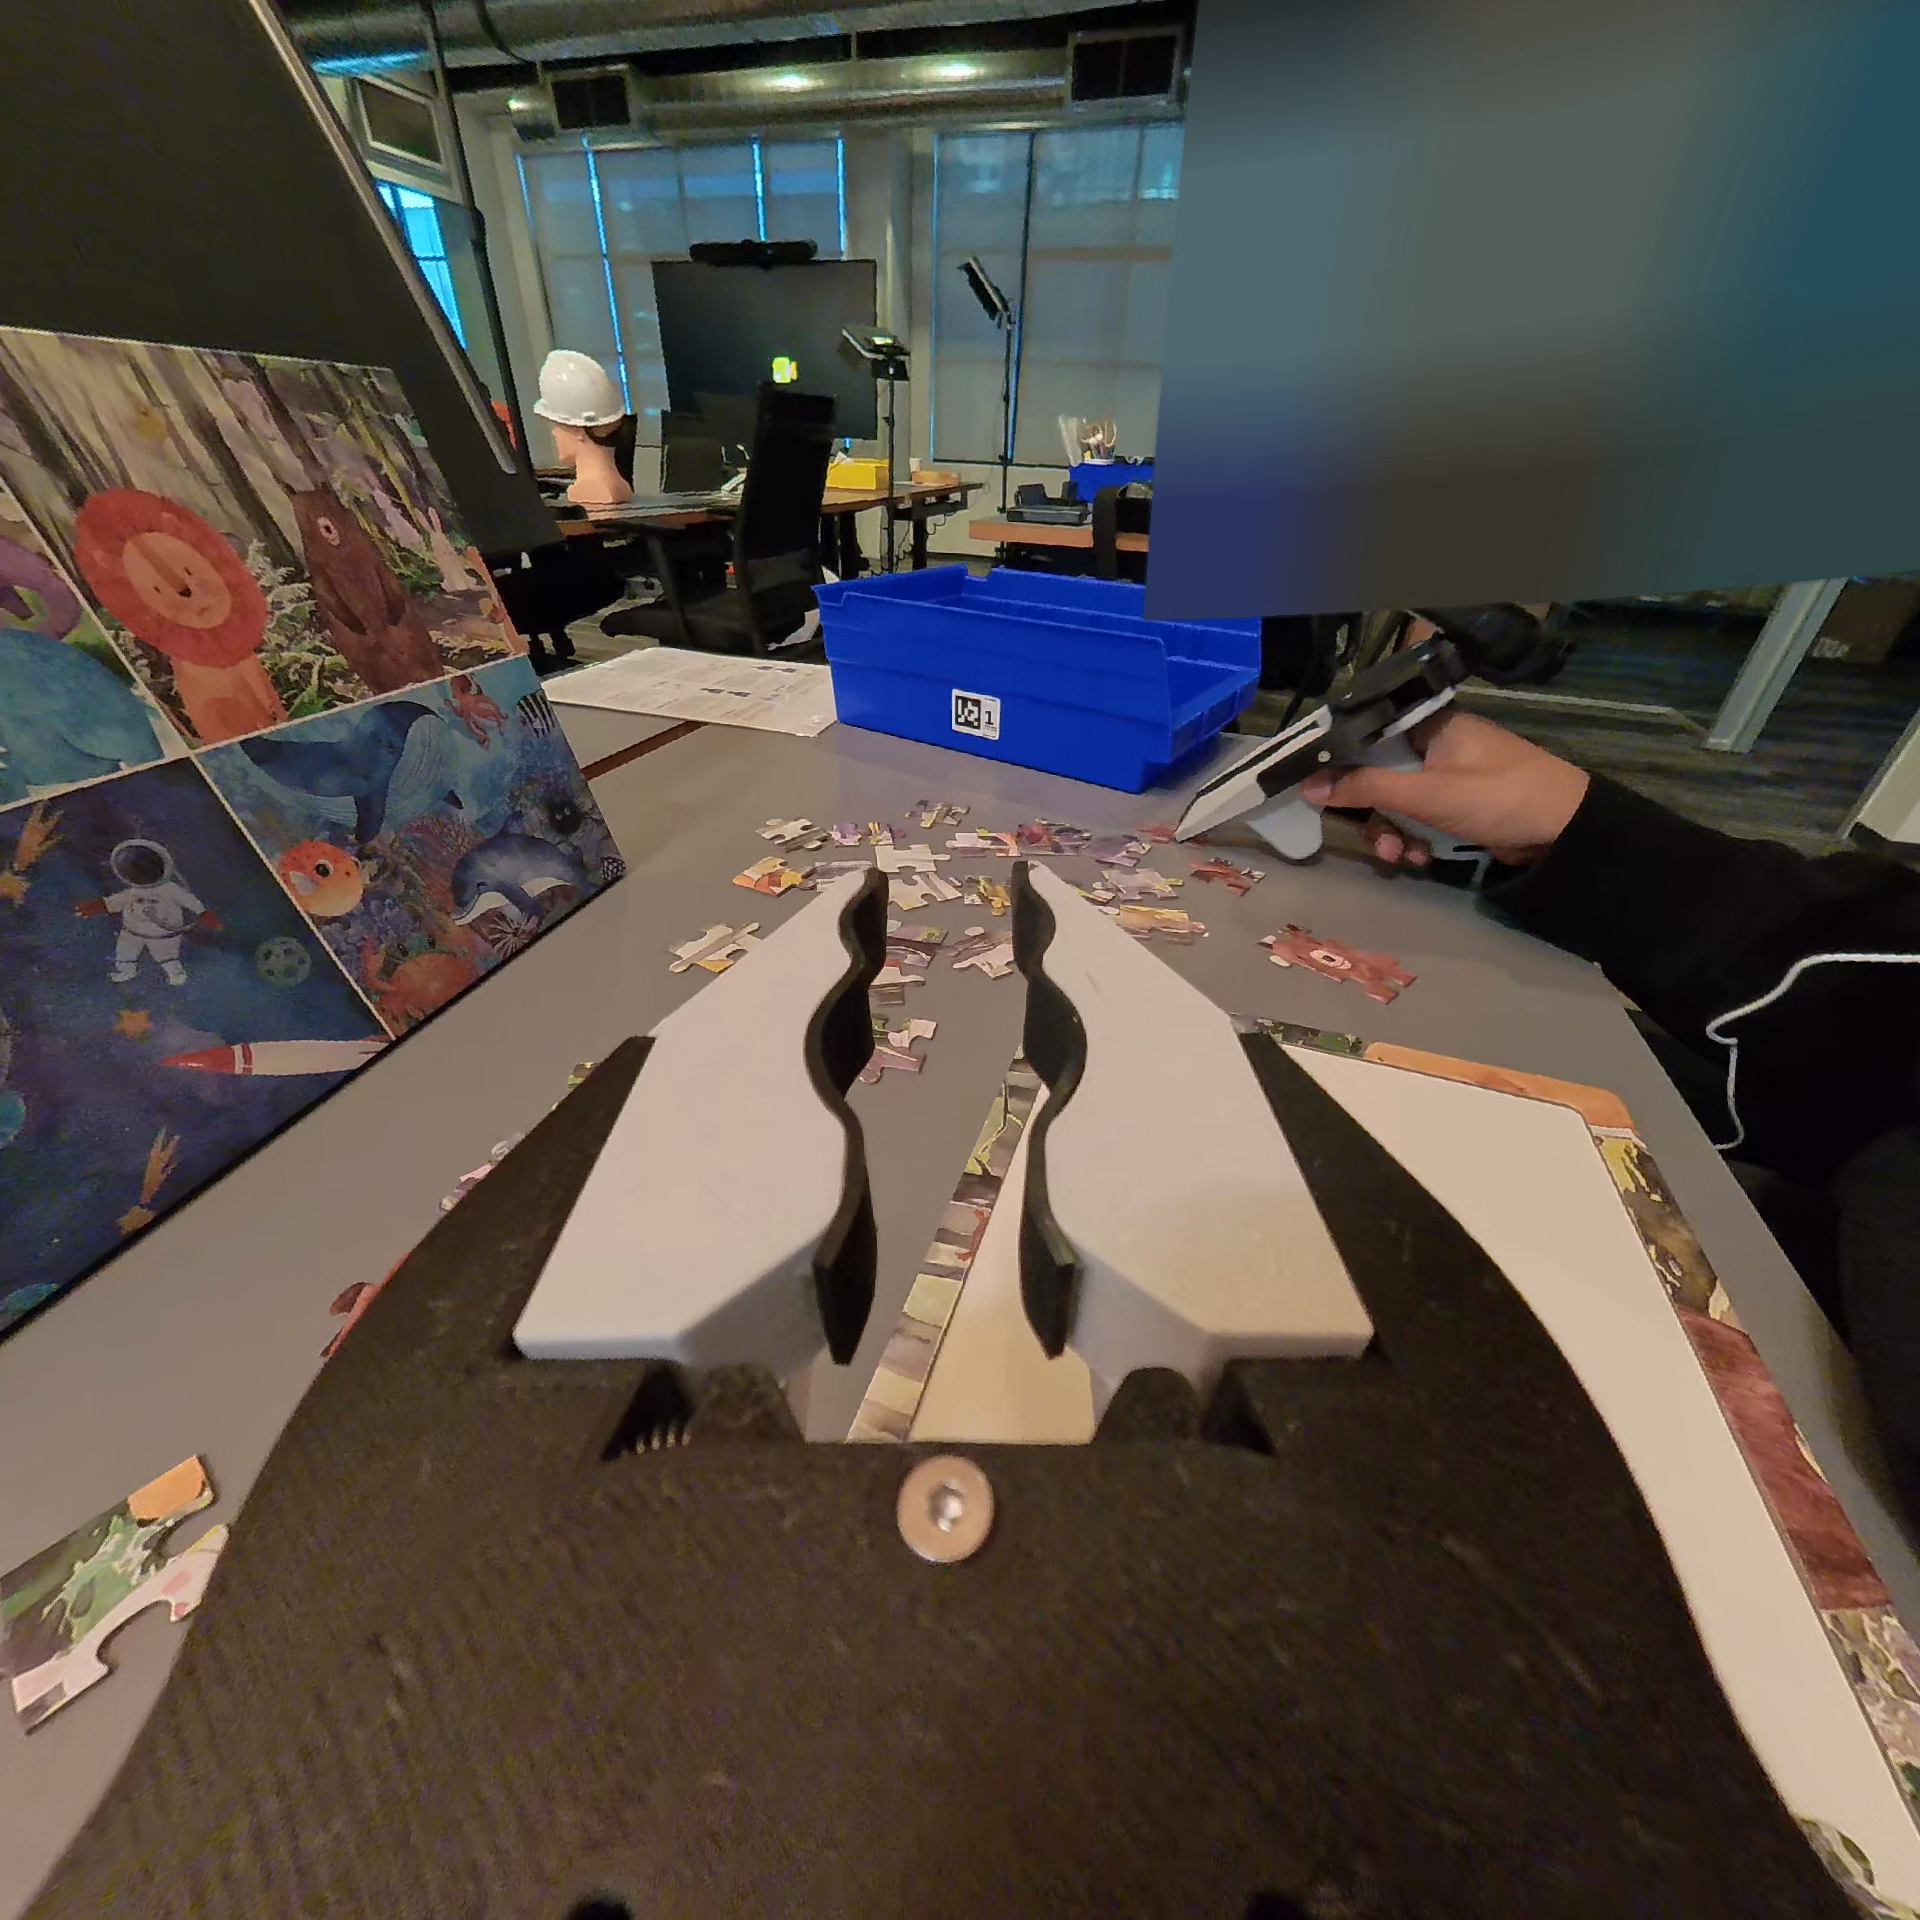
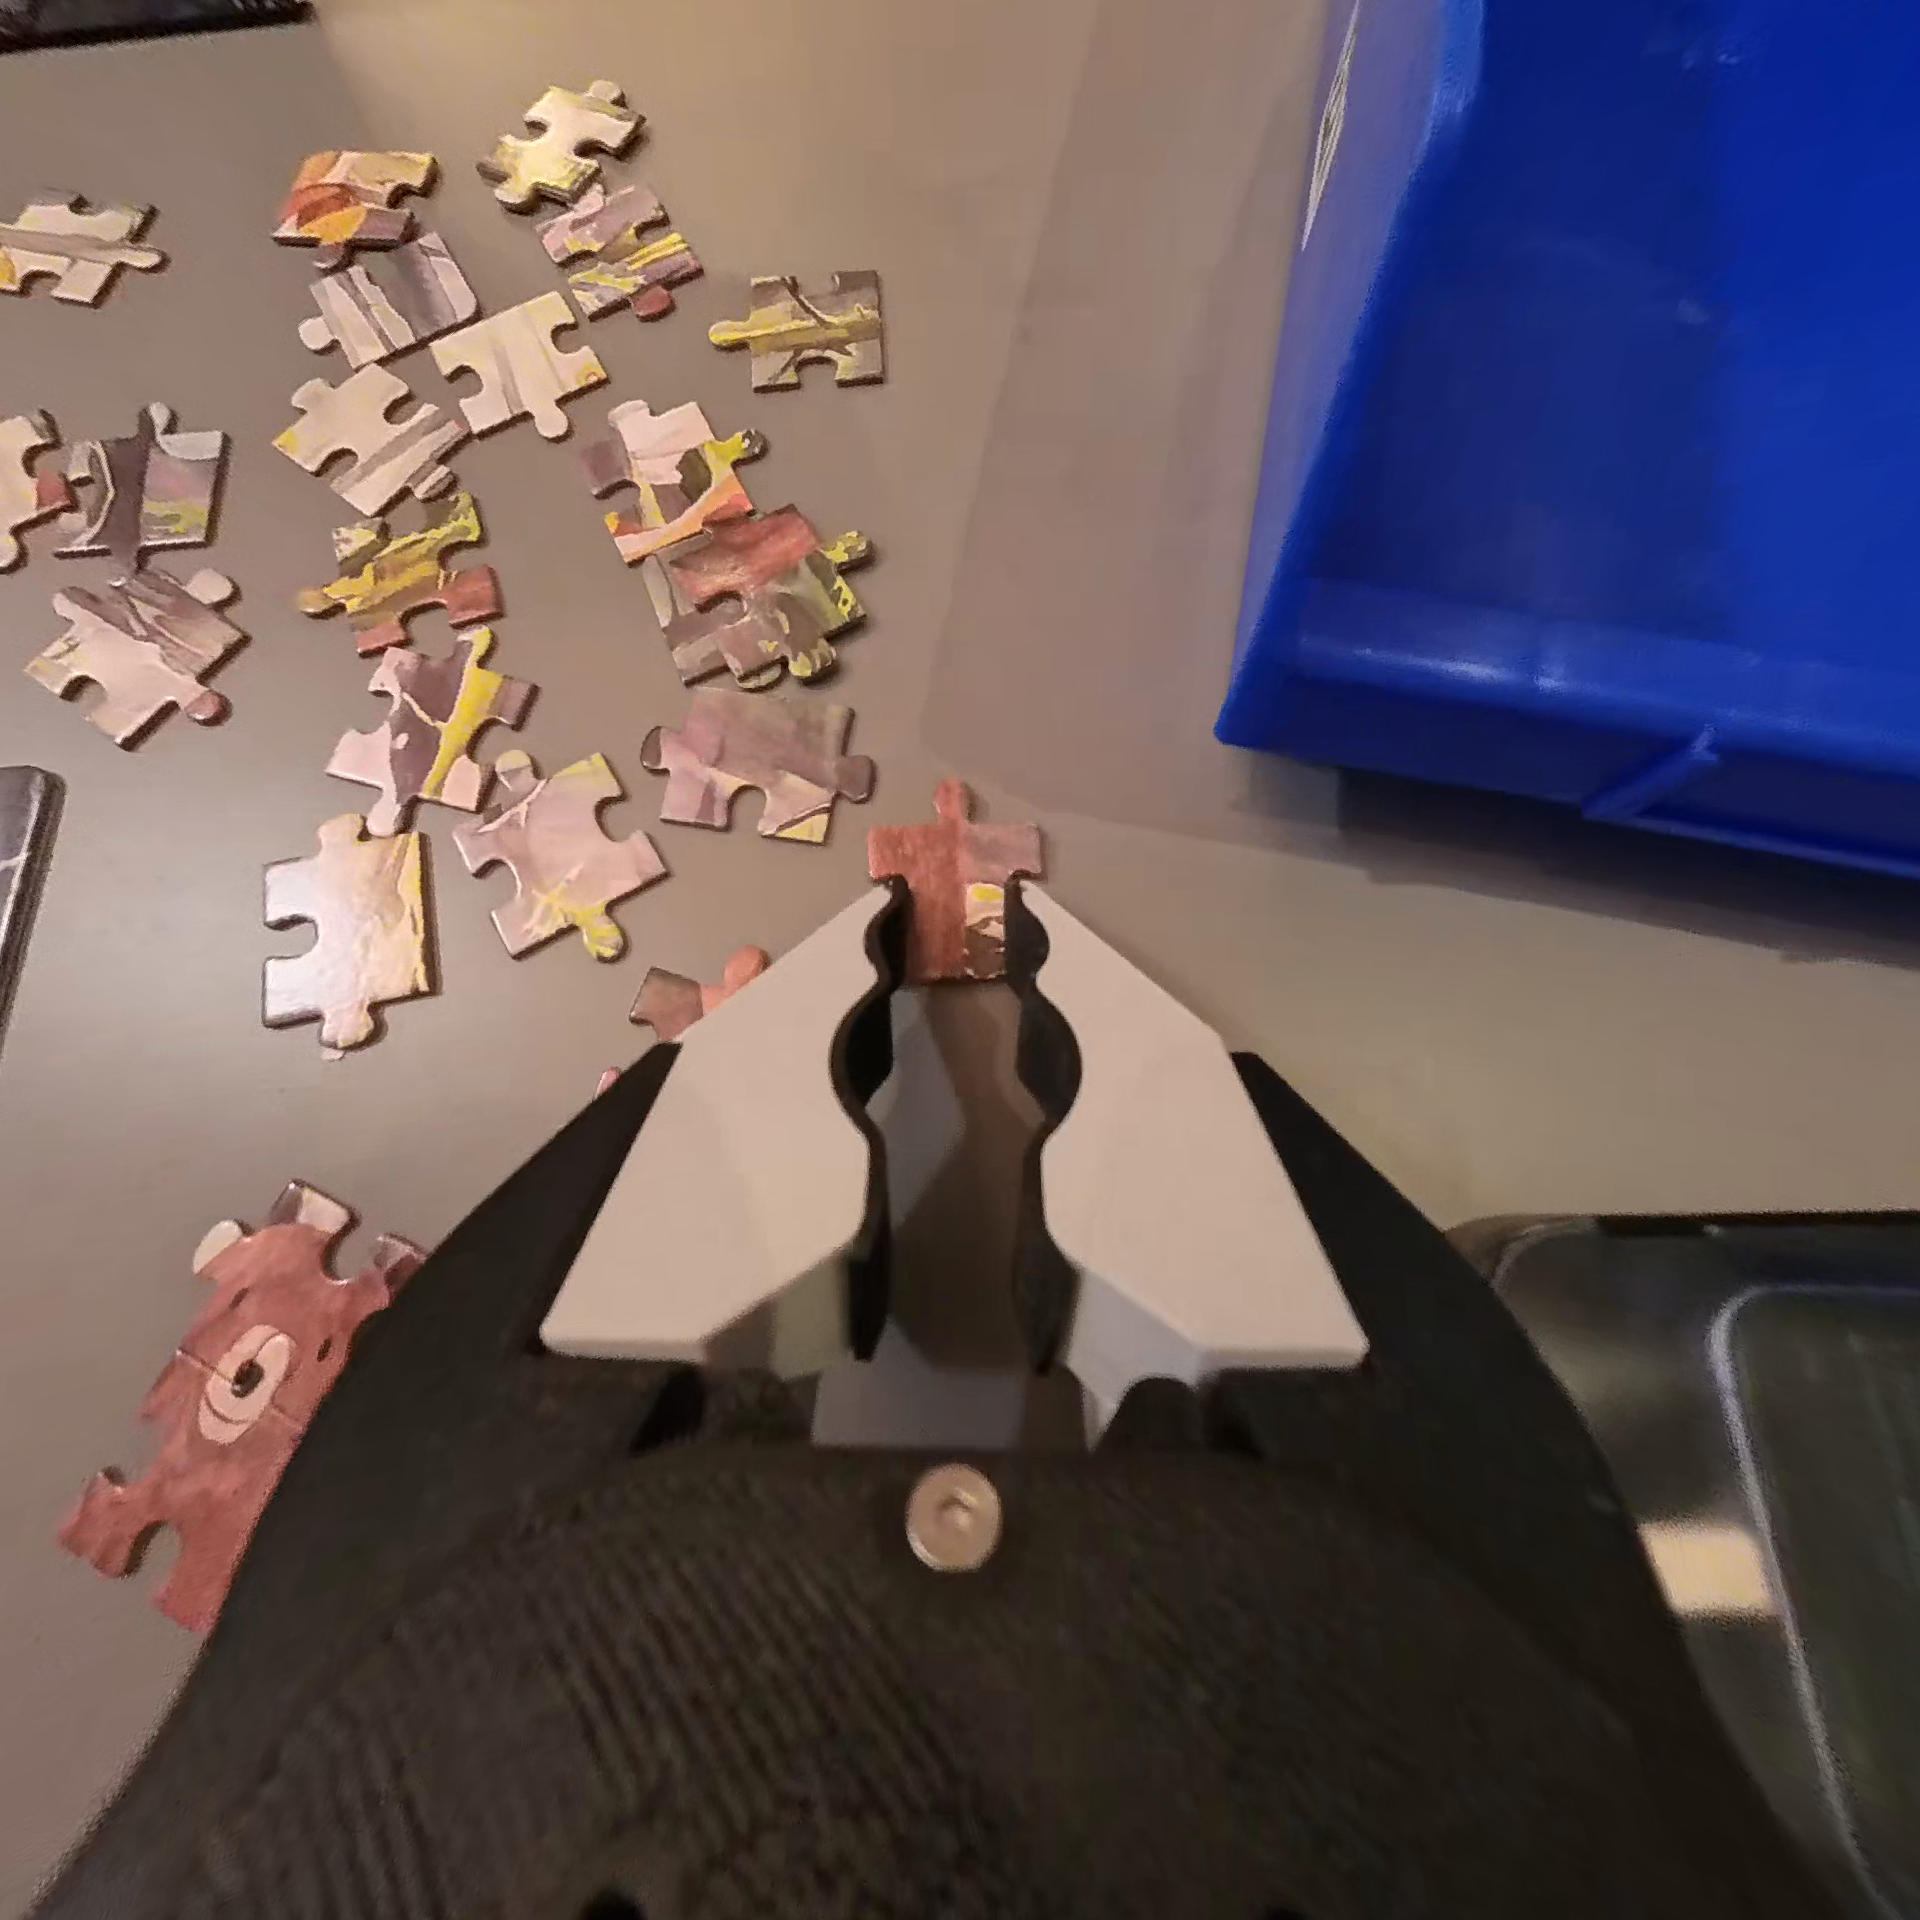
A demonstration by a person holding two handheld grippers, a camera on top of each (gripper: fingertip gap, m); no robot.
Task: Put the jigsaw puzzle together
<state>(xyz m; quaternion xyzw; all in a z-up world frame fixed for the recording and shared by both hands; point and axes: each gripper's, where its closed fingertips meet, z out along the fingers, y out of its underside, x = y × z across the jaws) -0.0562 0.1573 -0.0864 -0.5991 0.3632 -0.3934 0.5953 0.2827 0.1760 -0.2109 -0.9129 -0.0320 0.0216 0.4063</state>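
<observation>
Grey table (image 2: 1091, 436) carries loose puzzle pieces (image 2: 499, 520) at upper left. Centre frame, the right gripper (image 2: 956, 914) pinches a reddish-brown piece (image 2: 951, 857); the left gripper (image 1: 948, 883) hangs spread, empty, above the puzzle frame (image 1: 1455, 1247).

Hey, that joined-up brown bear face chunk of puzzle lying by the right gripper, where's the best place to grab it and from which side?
The brown bear-face cluster of joined cardboard pieces lies flat on the grey table, so there is no raised part to pinch. Probably best to come in low from its open left edge, slide one finger under, and grip across the seam so both pieces lift together.
</observation>
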